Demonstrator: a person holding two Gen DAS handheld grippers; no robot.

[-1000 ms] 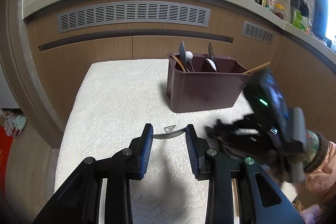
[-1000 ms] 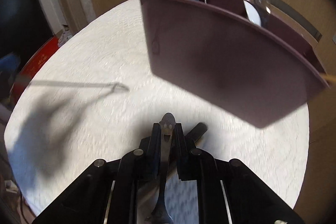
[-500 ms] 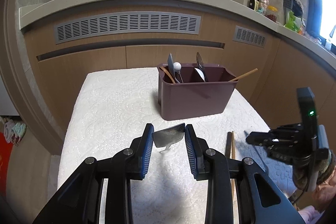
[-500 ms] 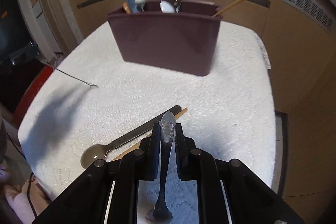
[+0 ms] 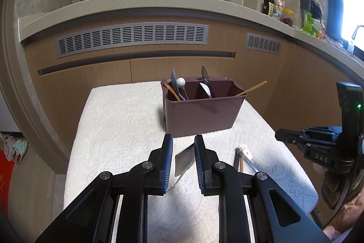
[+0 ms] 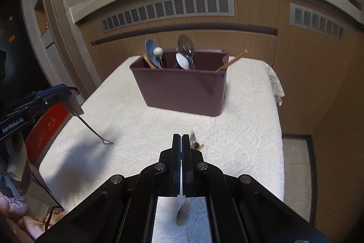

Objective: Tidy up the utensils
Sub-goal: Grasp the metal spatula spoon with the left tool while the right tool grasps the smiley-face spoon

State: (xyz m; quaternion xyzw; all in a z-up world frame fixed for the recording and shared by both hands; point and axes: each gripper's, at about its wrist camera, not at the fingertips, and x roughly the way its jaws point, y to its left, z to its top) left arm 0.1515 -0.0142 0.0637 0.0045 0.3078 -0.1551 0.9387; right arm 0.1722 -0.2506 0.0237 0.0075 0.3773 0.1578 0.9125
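A maroon utensil caddy [image 5: 200, 113] [image 6: 182, 88] stands at the far side of the white-covered table and holds spoons and a chopstick. My left gripper [image 5: 183, 161] holds a flat metal spatula [image 5: 184, 162] by its blade, which rests against the right finger; its thin handle [image 6: 93, 129] hangs down toward the cloth. My right gripper [image 6: 181, 152] is shut and empty, seen from the side at right in the left wrist view [image 5: 286, 137]. A dark spoon [image 5: 246, 157] and a chopstick [image 5: 240, 163] lie on the cloth below it; the spoon's bowl [image 6: 180, 216] shows under the fingers.
The table [image 5: 118, 120] is covered with white embossed cloth. Wooden cabinets with grey vents [image 5: 132, 38] and a counter rise close behind it. The table's right edge [image 6: 281, 152] drops to the floor. A red object [image 6: 45, 129] stands left of the table.
My right gripper let go of the spoon, which now lies on the cloth, and its fingers closed together. My left gripper drew back and the spatula blade tilted between its fingers.
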